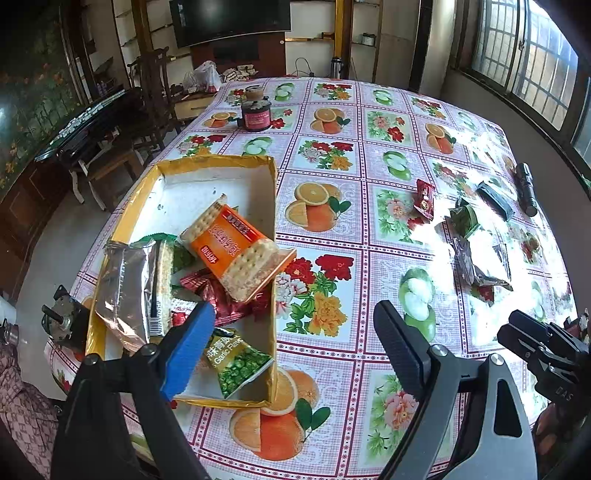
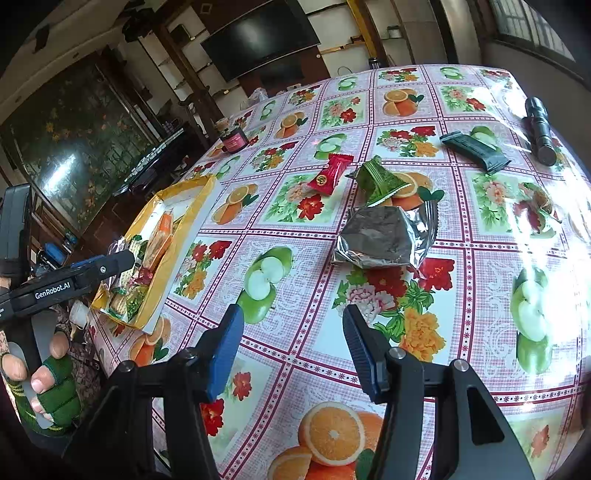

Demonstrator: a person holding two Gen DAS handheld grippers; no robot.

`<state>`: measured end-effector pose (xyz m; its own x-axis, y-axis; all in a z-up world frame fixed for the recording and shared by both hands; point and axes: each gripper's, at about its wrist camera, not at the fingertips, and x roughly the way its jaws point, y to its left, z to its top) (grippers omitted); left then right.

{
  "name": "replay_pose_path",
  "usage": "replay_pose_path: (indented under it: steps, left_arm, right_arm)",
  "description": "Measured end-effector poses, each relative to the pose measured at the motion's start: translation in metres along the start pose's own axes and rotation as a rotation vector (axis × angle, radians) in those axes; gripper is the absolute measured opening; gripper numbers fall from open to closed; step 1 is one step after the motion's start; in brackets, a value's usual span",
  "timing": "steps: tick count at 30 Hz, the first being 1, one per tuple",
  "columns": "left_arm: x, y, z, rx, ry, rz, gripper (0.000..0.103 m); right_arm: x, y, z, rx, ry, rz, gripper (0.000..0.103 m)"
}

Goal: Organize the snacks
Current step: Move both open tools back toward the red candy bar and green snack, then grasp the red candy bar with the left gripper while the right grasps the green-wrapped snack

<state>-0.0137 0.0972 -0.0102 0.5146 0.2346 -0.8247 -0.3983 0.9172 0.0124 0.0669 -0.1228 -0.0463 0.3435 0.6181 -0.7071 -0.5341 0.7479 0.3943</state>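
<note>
Yellow-rimmed box (image 1: pixel 218 162) at table (image 1: pixel 369 236) edge holds orange cracker pack (image 1: pixel 232 247), foil pack (image 1: pixel 125 288), red wrappers (image 1: pixel 218 295), green pea bag (image 1: pixel 236 362). Loose snacks (image 2: pixel 384 236) lie well apart. Left gripper (image 1: pixel 291 332) and right gripper (image 2: pixel 291 339) both spread, empty.

dark jar (image 1: pixel 255 112), far table end | black flashlight (image 2: pixel 540 130), right edge | wall TV (image 1: pixel 231 18), perhaps off

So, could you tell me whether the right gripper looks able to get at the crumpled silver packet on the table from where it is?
Probably yes. The right gripper is open with nothing in its jaws, and the silver packet lies straight ahead with only bare tablecloth between. The green packet sits just behind it, not in the way.
</note>
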Motion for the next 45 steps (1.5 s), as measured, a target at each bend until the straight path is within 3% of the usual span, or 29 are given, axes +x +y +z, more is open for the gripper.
replay_pose_path:
  steps: [9,17,23,32,33,34,36,45]
  left_arm:
    - [0.01,-0.031,0.012,0.049,0.009,-0.022,0.088]
    - [0.027,-0.053,0.028,0.069,0.028,-0.049,0.088]
    - [0.056,-0.072,0.05,0.079,0.077,-0.079,0.088]
    - [0.096,-0.093,0.081,0.111,0.116,-0.079,0.088]
    - [0.102,-0.095,0.084,0.112,0.124,-0.082,0.088]
    - [0.106,-0.097,0.086,0.113,0.131,-0.087,0.088]
    - [0.117,-0.103,0.092,0.113,0.15,-0.097,0.088]
    - [0.159,-0.151,0.111,0.166,0.189,-0.114,0.088]
  right_arm:
    - [-0.004,-0.014,0.011,0.015,-0.024,-0.012,0.056]
    - [-0.001,-0.027,0.041,-0.004,-0.073,-0.052,0.056]
    - [0.031,-0.039,0.08,-0.034,-0.06,-0.103,0.059]
    - [0.092,-0.04,0.116,-0.168,0.046,-0.188,0.059]
    - [0.1,-0.041,0.116,-0.177,0.067,-0.201,0.058]
    - [0.105,-0.044,0.116,-0.184,0.083,-0.214,0.051]
    - [0.109,-0.05,0.115,-0.172,0.093,-0.22,0.028]
    - [0.044,-0.073,0.102,-0.006,-0.043,-0.121,0.026]
